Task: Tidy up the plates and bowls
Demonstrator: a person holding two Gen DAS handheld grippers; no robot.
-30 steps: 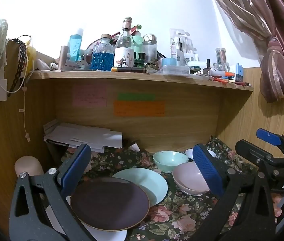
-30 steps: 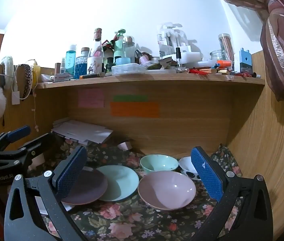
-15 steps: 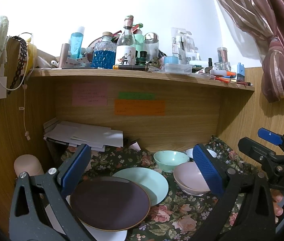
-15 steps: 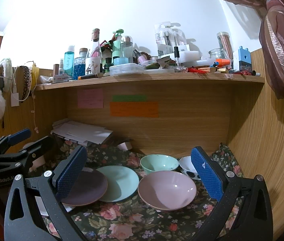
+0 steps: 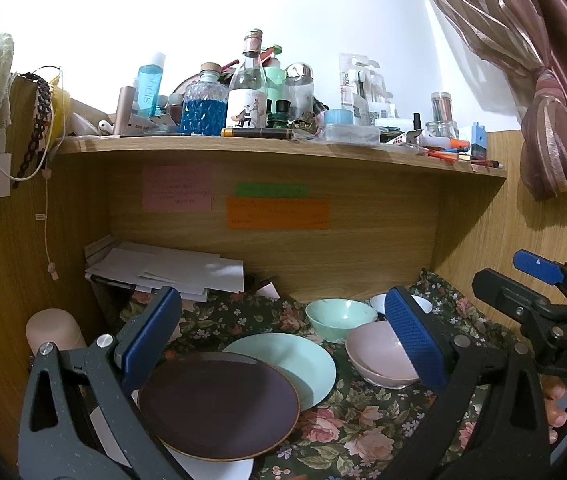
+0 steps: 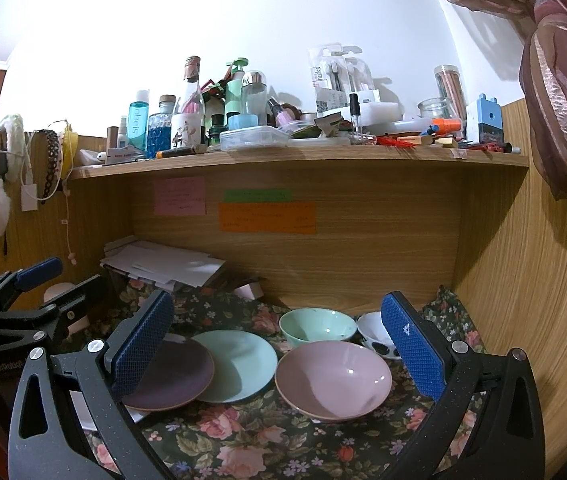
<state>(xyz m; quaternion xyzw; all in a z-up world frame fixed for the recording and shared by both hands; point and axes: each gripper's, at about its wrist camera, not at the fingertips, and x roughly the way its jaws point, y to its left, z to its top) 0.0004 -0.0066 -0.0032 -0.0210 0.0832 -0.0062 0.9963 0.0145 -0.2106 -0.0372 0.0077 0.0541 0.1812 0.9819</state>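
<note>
Both hand-held grippers, left gripper [image 5: 283,336] and right gripper [image 6: 277,338], hover wide open and empty, seemingly before any pickup; next likely calls for closing on the pink bowl [image 6: 333,380] rim.

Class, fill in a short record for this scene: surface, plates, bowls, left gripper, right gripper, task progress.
surface: floral cloth in a wooden desk nook
plates: brown plate overlapping the mint plate and lying on a white plate
bowls: pink bowl in front; mint bowl and black-and-white bowl behind it
left gripper: open, empty, above the plates
right gripper: open, empty, facing the pink bowl
task progress: bowls not yet stacked
</note>
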